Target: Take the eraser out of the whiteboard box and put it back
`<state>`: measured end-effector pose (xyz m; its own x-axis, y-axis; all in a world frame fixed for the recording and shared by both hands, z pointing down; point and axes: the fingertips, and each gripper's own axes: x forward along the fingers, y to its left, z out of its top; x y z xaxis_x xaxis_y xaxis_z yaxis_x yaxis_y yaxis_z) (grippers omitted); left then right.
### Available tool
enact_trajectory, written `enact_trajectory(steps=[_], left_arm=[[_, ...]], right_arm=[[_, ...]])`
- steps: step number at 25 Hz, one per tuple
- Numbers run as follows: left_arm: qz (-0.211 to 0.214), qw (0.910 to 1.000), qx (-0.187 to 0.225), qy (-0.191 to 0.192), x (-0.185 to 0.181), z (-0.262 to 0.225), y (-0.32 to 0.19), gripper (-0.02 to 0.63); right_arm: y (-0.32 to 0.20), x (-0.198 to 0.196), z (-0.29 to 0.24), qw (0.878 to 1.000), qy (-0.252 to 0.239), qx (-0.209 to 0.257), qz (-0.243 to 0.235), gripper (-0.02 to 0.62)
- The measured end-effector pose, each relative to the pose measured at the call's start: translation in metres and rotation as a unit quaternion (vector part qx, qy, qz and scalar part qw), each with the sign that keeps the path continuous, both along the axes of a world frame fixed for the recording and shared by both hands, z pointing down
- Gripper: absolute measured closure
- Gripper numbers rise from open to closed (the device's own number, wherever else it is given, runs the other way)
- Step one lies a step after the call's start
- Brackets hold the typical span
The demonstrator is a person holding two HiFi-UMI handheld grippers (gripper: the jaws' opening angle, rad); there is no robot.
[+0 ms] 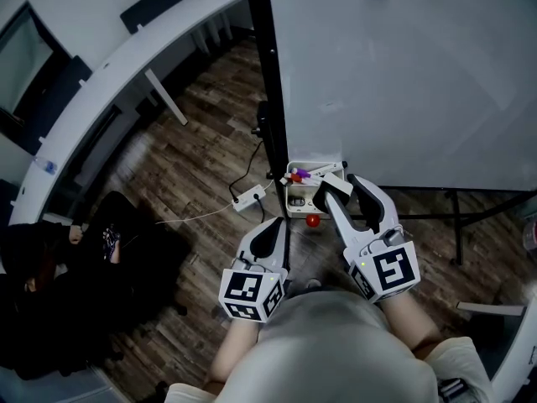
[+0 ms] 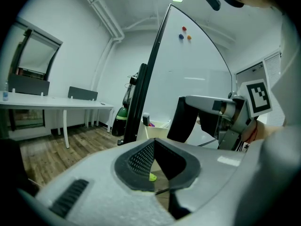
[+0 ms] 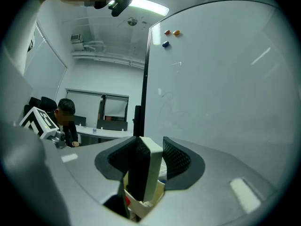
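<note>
eraser (image 3: 146, 171) upright, edge-on between right gripper (image 3: 151, 144) pads, which look clamped on its 2 flat faces. sits just above whiteboard box (image 3: 141, 205) at foot of whiteboard (image 1: 403, 74). flat-face grip likely keeps it square for drop-in. left gripper (image 2: 153, 143) jaws together, empty, beside box.

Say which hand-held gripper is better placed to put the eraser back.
Right. The right hand-held gripper holds the white, black-felted block eraser over the white whiteboard box; the left hand-held gripper is shut, empty, farther from it.
</note>
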<state>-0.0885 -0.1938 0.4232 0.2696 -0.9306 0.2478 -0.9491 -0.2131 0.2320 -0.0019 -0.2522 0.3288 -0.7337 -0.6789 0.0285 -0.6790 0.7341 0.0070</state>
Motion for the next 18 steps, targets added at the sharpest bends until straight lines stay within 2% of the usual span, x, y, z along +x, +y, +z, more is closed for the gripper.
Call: enact_trajectory(steps=[18], left_arm=[[-0.006,0.9999,-0.008,-0.002,0.006,0.008,-0.015,0.606]], right_arm=[[-0.012,-0.001,0.026,1.0,0.011,-0.012,-0.026,0.41]])
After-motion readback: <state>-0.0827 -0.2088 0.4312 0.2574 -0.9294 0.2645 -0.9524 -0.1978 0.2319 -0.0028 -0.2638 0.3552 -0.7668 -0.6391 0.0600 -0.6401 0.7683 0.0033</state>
